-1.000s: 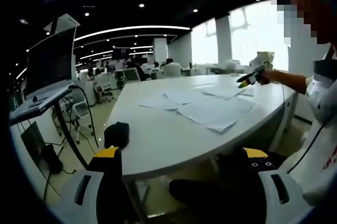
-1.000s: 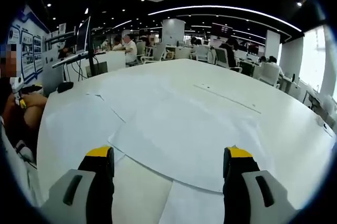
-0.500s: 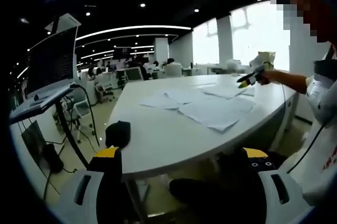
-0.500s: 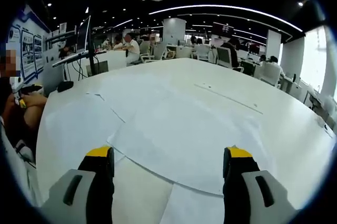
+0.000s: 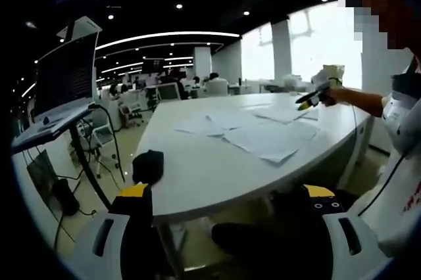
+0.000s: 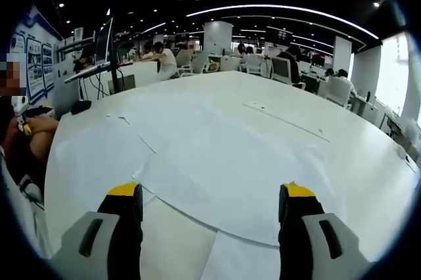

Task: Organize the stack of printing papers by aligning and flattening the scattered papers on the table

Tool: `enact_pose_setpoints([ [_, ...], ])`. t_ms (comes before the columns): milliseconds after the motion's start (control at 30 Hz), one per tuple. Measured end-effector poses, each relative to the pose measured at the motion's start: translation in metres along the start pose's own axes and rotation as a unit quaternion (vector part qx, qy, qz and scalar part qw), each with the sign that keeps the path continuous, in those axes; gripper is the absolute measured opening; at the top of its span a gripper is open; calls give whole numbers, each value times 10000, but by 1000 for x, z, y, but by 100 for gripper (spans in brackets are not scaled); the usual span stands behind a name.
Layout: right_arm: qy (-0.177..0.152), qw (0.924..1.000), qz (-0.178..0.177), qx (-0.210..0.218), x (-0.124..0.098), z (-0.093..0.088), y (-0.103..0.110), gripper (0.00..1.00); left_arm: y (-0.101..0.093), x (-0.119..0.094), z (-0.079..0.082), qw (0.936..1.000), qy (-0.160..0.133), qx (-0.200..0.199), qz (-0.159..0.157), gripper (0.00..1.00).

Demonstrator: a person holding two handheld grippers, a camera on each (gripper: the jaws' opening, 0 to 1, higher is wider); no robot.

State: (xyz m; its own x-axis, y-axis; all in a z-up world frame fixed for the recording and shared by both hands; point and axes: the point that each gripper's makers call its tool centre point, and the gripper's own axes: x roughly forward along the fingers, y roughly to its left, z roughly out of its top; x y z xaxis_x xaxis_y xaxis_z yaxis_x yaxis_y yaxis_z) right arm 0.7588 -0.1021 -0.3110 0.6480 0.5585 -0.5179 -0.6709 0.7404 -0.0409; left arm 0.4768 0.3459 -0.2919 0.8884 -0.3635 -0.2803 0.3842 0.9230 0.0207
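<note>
While both tongs gape empty, papers (image 6: 217, 162) just ahead of right tongs (image 6: 210, 204)

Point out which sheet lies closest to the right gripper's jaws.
The big sheet whose curved near edge runs between the right gripper jaws; the others lie further left.

black pouch (image 5: 148, 165): surface edge, 9 o'clock
monitor (image 5: 64, 76): on stand, 10 o'clock
office chairs (image 6: 283, 71): 1 o'clock, far side
</note>
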Motion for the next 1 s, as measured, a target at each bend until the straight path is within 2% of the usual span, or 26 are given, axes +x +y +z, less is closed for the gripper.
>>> enact_pose_setpoints([
  [333,31,10000,44,-22,6,3,0,80,1,0,2,10000,-1,18,5,95],
  [1000,137,9999,93,-11,15,-1,-1,80,4,0,0,10000,35,5,33,95],
])
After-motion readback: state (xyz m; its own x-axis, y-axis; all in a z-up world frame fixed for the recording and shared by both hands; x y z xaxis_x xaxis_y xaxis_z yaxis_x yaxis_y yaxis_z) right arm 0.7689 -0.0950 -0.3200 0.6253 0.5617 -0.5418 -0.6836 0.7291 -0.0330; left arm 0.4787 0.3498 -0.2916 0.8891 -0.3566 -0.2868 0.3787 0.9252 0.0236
